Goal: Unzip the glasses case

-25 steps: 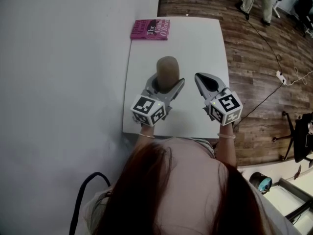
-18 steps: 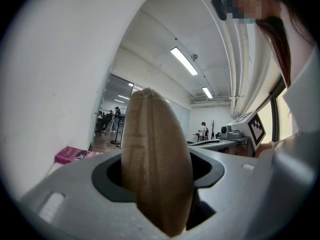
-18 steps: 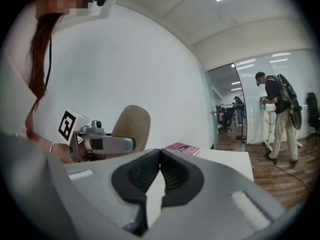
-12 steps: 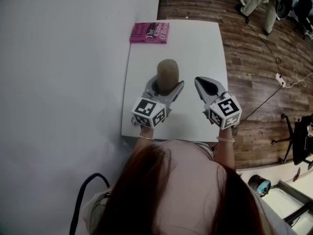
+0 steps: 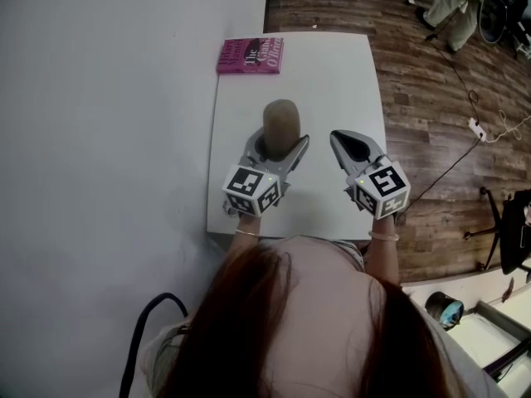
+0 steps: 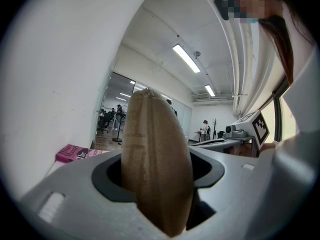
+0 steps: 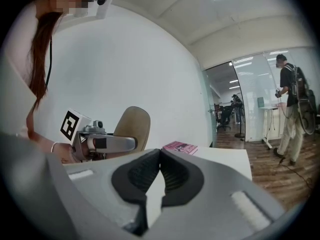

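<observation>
A tan oval glasses case (image 5: 281, 123) is held over the white table (image 5: 332, 81), standing on its narrow edge. My left gripper (image 5: 280, 143) is shut on its near end; in the left gripper view the glasses case (image 6: 156, 169) rises upright between the jaws. To its right my right gripper (image 5: 342, 137) hangs apart from the case, jaws shut with nothing between them. In the right gripper view the right gripper (image 7: 160, 154) has its tips closed, and the glasses case (image 7: 134, 126) and left gripper (image 7: 131, 144) show at the left. I see no zipper pull in any view.
A pink book (image 5: 251, 55) lies at the table's far left corner, also the pink book (image 7: 180, 147) in the right gripper view. A grey wall (image 5: 99, 139) runs along the table's left side. Wooden floor (image 5: 431, 114) with cables and a standing person (image 7: 292, 109) lies to the right.
Both grippers and the case have stayed almost where they were; only the head camera has shifted slightly.
</observation>
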Available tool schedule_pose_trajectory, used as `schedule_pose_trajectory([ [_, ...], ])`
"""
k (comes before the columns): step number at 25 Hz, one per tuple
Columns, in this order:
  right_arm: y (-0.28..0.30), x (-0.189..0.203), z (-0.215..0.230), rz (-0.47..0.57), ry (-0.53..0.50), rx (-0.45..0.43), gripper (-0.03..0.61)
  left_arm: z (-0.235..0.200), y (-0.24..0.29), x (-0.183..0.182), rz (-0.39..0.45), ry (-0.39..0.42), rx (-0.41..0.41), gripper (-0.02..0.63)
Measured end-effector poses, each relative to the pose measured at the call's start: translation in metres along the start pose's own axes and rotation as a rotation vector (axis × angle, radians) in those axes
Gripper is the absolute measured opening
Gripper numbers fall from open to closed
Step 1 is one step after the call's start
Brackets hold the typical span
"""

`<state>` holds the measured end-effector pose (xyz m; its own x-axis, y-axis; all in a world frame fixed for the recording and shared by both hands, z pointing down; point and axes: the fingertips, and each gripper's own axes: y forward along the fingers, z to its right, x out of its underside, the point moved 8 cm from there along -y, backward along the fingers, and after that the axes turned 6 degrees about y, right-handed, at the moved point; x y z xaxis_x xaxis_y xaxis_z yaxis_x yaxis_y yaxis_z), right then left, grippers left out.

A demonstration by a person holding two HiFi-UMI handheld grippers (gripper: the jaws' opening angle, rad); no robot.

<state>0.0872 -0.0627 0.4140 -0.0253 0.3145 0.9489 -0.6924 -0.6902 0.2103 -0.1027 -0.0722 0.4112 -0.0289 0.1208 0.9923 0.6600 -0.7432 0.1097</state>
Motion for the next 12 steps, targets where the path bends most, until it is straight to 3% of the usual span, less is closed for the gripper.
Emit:
schedule_pose_trajectory([
  [12,0.0006,0.0007,0.0060,0.007,0.017,0.006,0.003,-0.0027,0.0107,-0.0034,-0.004,0.014,0.003,0.296],
])
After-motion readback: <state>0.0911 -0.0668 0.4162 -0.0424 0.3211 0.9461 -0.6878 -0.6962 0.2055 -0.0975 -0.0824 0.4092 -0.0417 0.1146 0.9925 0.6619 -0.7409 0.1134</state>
